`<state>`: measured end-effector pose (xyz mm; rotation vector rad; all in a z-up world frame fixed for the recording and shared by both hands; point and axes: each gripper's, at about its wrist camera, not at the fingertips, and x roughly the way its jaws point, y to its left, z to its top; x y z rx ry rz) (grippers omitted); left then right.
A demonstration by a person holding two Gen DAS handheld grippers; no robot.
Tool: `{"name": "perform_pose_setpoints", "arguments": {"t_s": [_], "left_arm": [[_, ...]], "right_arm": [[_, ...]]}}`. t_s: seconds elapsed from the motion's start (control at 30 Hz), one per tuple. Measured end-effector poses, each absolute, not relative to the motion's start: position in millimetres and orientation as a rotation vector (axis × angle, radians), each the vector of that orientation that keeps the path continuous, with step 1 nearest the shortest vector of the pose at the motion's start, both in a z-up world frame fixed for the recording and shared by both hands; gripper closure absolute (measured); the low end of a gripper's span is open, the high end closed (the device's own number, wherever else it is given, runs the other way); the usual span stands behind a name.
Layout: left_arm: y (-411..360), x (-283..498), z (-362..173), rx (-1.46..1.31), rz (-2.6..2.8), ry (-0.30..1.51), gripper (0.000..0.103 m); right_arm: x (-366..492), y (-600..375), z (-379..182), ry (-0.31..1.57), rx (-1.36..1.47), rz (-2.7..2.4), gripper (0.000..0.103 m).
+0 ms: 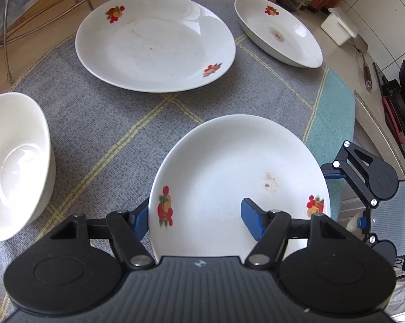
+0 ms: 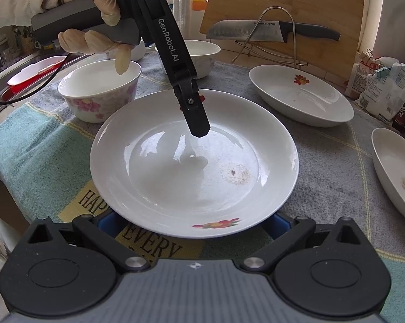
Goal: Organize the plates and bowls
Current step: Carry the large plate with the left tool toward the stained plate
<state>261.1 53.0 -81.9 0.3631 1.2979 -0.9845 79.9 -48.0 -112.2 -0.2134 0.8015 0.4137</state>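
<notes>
Plate (image 1: 229, 177) rim between left fingers (image 1: 252, 222), unclamped

Bright, even daylight in both wrist views; I see strong fisheye distortion at the edges.

I note specular glare on the near plate (image 2: 194, 161), where window-shaped highlights and a soft reflection of the left gripper (image 2: 199, 132) appear. Shadows on the cloth (image 1: 108, 123) are faint and diffuse. The white bowl (image 1: 13, 161) is close to overexposed. Corners vignette to black. Centre focus is sharp; rim detail smears slightly.
</notes>
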Motion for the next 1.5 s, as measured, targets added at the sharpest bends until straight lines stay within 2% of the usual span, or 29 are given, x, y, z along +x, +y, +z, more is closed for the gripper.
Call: {"name": "perform_pose_setpoints", "arguments": {"t_s": [1.5], "left_arm": [[39.3,262.6,-65.6,0.291,-0.923,1.317,0.034]], "right_arm": [[90.0,-82.8,-93.0,0.797,-0.267,0.514,0.0]]}}
